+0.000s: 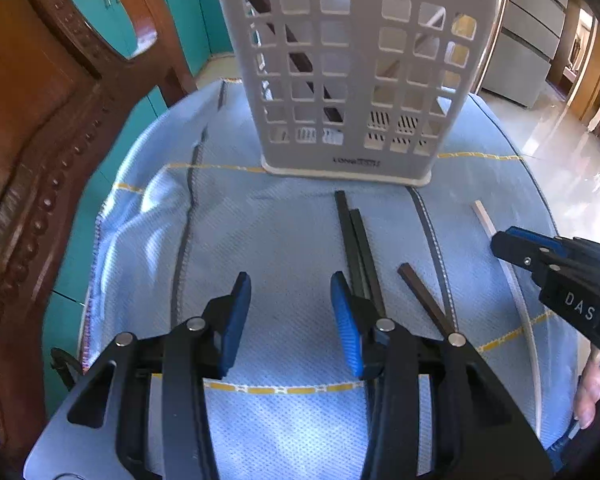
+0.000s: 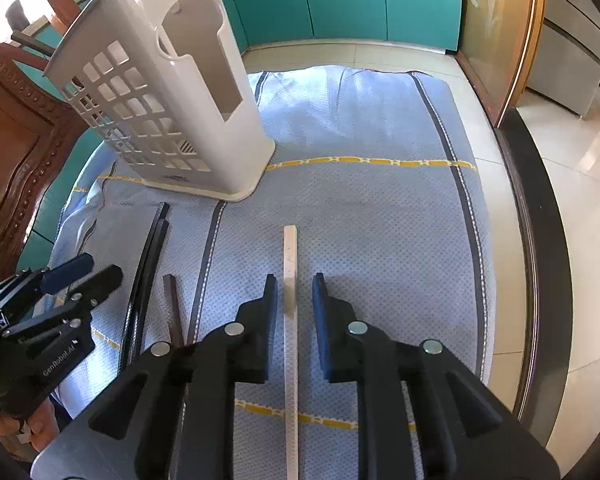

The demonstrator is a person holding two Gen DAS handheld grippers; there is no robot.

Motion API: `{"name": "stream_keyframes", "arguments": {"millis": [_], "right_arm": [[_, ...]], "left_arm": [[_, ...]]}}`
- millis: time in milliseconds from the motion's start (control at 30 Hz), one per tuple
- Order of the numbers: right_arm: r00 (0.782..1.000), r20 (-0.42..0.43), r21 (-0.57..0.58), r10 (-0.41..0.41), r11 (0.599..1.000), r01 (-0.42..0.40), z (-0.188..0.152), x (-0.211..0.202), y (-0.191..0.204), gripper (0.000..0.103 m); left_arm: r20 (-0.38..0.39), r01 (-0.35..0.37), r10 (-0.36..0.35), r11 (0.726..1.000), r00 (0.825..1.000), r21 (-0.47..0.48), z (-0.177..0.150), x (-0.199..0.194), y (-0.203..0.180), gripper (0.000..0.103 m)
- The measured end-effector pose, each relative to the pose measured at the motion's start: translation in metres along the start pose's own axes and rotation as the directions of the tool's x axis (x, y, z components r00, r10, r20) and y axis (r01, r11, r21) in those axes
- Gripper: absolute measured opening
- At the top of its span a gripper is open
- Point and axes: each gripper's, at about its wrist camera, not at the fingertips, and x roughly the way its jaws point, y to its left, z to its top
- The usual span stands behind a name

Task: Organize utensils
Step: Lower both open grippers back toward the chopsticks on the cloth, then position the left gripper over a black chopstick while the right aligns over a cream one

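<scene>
The right gripper (image 2: 295,292) has its fingers (image 2: 269,300) parted, one on each side of the pale chopstick (image 2: 290,264), which lies flat on the blue cloth (image 2: 360,208) with its long axis running straight ahead, in line with the fingers. They straddle it without touching. The left gripper (image 1: 290,312) is also spread wide and holds nothing; the pair of black chopsticks (image 1: 356,248) lies just beside its right finger (image 1: 346,324), pointing toward the basket, with a brown chopstick (image 1: 424,296) a little farther right. The white utensil basket (image 2: 172,120) stands upright on the cloth, ahead and to the left of the right gripper, with a dark stick (image 1: 300,60) already leaning inside. The right hand is the nearer to the pale chopstick, so closing on it across its width looks like the coming move, before lifting it toward the basket's open top.
</scene>
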Motion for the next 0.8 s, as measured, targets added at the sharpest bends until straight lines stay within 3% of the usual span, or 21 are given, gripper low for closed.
{"name": "stream_keyframes", "arguments": {"millis": [400, 800], "right_arm": [[1.000, -0.004, -0.010, 0.006, 1.000, -0.006, -0.003, -0.002, 0.004, 0.027], [1.000, -0.004, -0.015, 0.006, 1.000, -0.006, -0.002, -0.002, 0.005, 0.032]], "left_arm": [[-0.026, 0.005, -0.004, 1.000, 1.000, 0.020, -0.008, 0.009, -0.013, 0.044], [-0.029, 0.031, -0.031, 1.000, 0.999, 0.001, -0.005, 0.000, 0.001, 0.045]]}}
